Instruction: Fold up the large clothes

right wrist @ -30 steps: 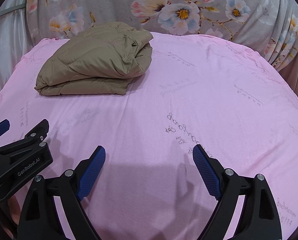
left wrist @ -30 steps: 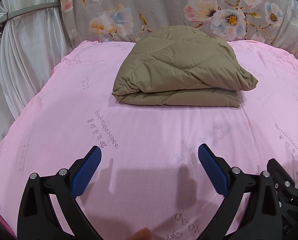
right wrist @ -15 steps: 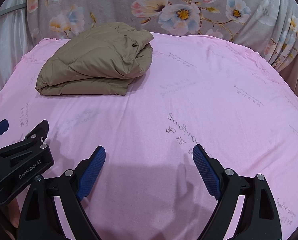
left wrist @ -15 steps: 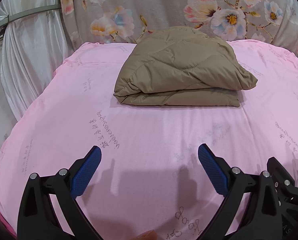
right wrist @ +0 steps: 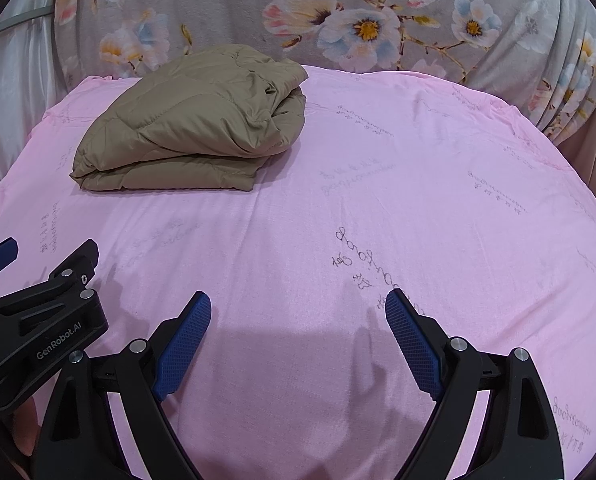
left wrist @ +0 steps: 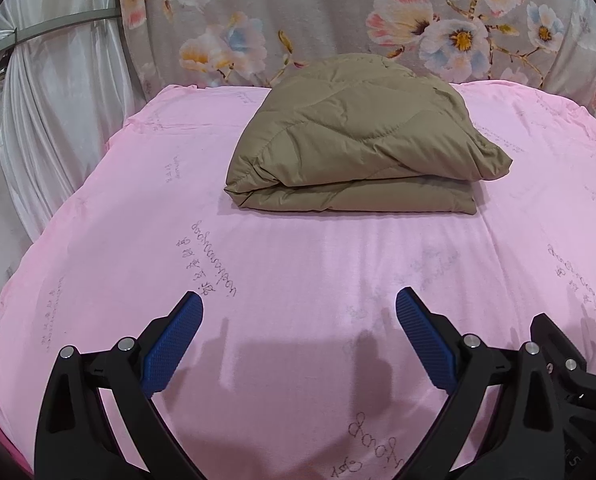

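Jacket (left wrist: 357,140) folded at 12 o'clock on sheet (left wrist: 298,280) | left gripper (left wrist: 298,344), right gripper (right wrist: 298,340) apart, empty | unchanged; fold looks finished

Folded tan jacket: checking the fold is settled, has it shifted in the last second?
No. The folded tan jacket lies at the same spot against the pink sheet's printed writing.

The faint script printed on the pink sheet (left wrist: 298,272) ahead of the jaws is too small to read. The folded tan jacket (left wrist: 357,140) hides its own inner layers, so sleeves and zipper cannot be made out. Right of the jaws, the right gripper (left wrist: 577,360) is cut off by the picture's edge.
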A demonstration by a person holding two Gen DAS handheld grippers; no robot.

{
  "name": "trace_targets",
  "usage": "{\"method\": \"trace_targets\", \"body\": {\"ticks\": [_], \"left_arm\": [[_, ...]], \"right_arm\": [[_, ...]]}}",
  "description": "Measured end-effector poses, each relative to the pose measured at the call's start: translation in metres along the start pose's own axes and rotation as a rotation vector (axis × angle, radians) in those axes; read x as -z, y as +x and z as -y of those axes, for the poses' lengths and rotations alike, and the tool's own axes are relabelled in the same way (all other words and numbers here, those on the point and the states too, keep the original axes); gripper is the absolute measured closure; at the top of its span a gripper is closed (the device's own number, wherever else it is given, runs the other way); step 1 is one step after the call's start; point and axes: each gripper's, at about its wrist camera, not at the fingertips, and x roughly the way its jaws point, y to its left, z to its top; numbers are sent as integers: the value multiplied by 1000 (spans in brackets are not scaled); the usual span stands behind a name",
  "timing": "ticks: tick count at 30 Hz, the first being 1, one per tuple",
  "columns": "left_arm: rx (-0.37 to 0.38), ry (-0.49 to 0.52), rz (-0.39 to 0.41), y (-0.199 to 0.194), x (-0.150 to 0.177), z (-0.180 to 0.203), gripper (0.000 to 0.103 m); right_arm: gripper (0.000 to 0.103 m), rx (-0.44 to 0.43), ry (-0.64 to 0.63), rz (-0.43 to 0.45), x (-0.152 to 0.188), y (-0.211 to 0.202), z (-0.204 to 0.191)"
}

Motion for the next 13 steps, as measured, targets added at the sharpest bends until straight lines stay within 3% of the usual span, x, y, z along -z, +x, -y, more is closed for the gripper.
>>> {"method": "trace_targets", "body": {"ticks": [13], "left_arm": [[4,13,10,-2,1,5,8]], "right_arm": [[16,3,-1,1,0,-1,-1]]}}
